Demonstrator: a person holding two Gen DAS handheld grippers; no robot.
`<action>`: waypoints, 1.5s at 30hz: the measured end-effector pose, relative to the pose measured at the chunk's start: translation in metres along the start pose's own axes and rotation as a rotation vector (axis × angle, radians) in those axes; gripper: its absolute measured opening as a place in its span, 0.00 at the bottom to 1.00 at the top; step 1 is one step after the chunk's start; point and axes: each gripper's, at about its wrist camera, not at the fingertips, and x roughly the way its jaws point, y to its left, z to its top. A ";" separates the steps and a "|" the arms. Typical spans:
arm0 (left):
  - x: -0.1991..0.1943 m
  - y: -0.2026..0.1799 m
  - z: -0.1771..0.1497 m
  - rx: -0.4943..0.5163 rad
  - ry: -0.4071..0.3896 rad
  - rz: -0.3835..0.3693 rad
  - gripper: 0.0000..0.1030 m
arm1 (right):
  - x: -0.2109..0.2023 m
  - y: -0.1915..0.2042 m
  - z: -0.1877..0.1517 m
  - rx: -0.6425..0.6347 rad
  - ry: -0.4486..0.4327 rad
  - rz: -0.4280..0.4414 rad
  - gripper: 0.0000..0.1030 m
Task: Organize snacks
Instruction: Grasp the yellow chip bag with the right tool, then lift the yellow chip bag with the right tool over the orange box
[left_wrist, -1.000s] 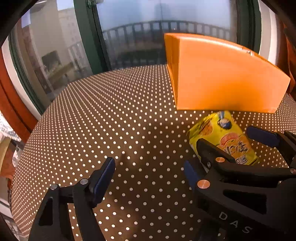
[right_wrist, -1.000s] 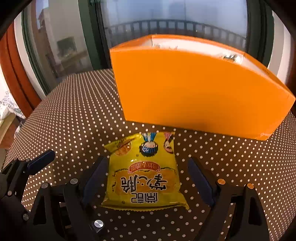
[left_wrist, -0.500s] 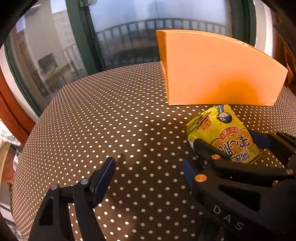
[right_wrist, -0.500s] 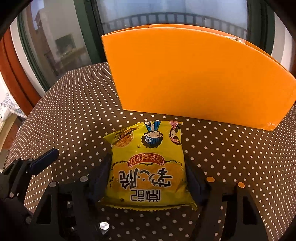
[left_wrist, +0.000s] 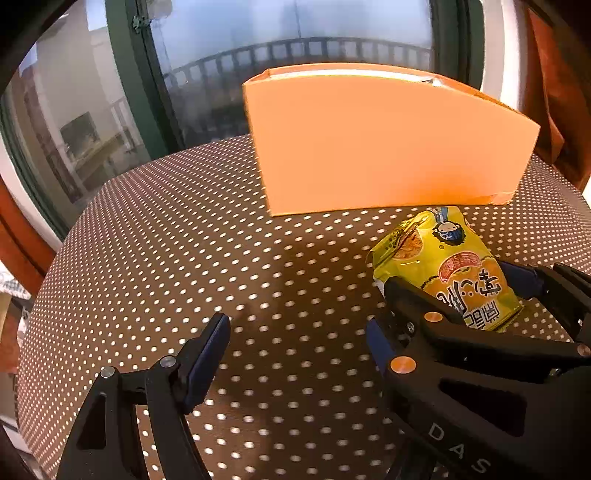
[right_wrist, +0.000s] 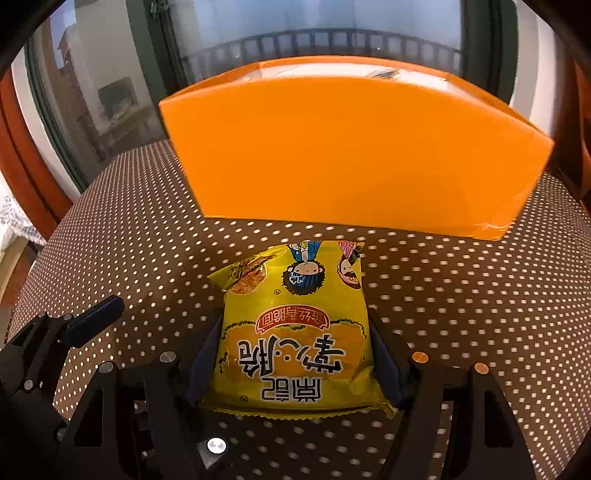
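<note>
Now we've got the right gripper (right_wrist: 295, 354) pinching the yellow snack bag (right_wrist: 295, 332) just before the orange box (right_wrist: 351, 155), left gripper (left_wrist: 295, 350) spread and empty, so the drop-in is still ahead.

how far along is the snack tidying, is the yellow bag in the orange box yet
Not yet. Done: little that shows; the box stands on the table, its contents mostly hidden. In hand: the right hand-held gripper is clamped on the yellow bag, its jaws closed in on both sides of it; the left hand-held gripper is open and empty. Left: carry the bag over the box wall and release it.
</note>
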 end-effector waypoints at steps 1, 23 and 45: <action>-0.003 -0.004 0.001 0.001 -0.004 -0.003 0.76 | -0.004 -0.004 -0.001 0.002 -0.006 -0.003 0.72; -0.089 -0.041 0.050 -0.021 -0.189 -0.027 0.83 | -0.104 -0.059 0.022 0.023 -0.200 -0.039 0.72; -0.145 -0.045 0.125 -0.032 -0.400 0.007 0.84 | -0.171 -0.067 0.089 0.055 -0.428 -0.088 0.72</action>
